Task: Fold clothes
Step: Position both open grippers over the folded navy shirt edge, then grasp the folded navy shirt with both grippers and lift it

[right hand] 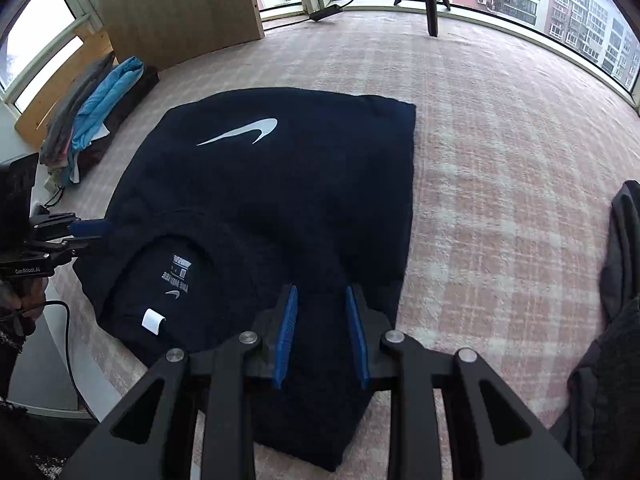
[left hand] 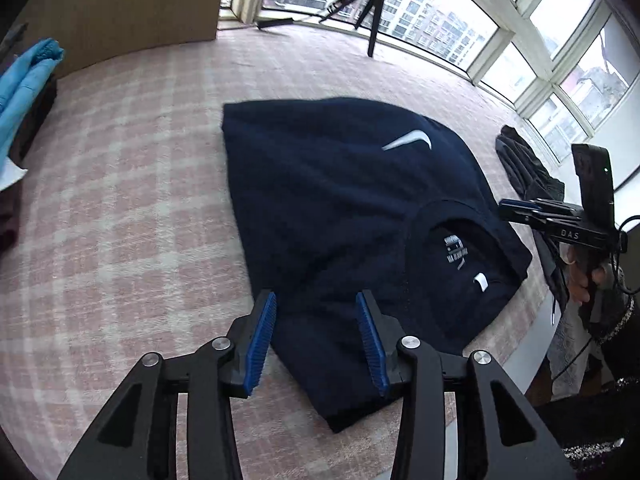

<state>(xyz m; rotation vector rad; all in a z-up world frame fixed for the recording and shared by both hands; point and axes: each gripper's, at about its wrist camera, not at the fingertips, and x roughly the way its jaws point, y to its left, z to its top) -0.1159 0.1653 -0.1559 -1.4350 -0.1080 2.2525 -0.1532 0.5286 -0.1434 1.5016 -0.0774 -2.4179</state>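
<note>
**Navy shirt lies flat, both grippers above it**

A navy shirt (right hand: 280,200) lies spread on the pink checked blanket (right hand: 500,160), its collar (right hand: 176,276) toward the near edge and a white swoosh (right hand: 244,132) on the chest. The left gripper (left hand: 316,340) hangs over the shirt's near left part, its blue pads (left hand: 260,340) parted with nothing pinched between them. The right gripper (right hand: 322,334) hangs over the near right part, its pads narrowly apart and also empty. A pile of folded clothes (right hand: 92,120) sits at the far left corner, by a wooden board (right hand: 176,12). Dark clothes (right hand: 624,248) lie at the right edge.
</note>
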